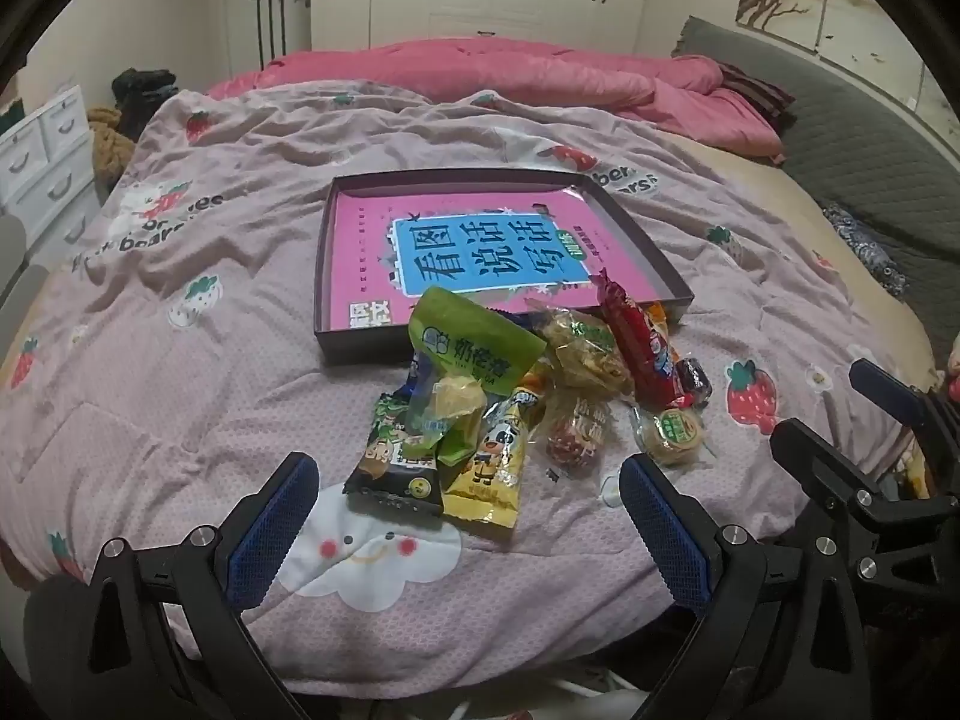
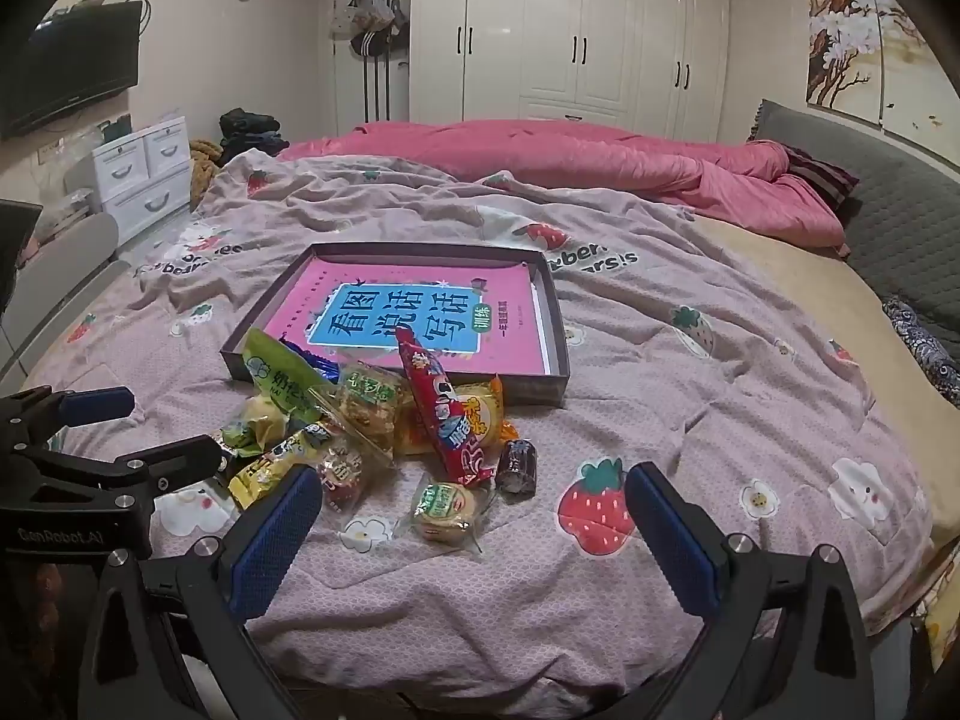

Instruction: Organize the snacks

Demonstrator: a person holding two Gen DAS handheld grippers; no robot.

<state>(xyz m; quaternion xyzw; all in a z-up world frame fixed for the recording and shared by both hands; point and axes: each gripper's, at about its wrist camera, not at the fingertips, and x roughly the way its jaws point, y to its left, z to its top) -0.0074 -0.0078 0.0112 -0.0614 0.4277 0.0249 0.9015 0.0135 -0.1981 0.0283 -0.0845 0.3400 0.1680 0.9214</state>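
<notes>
left gripper (image 1: 468, 531): jaws wide apart, empty, low over the quilt | right gripper (image 2: 474, 531): likewise spread, empty | heap of crinkly wrapped snacks (image 1: 516, 396): just ahead of both, outside the box | shallow dark cardboard box with pink book (image 1: 474, 252): beyond the heap, likely the destination

One shallow box (image 1: 645, 252), one pink book (image 1: 480, 252), roughly ten wrapped snacks (image 1: 516, 396).
</notes>
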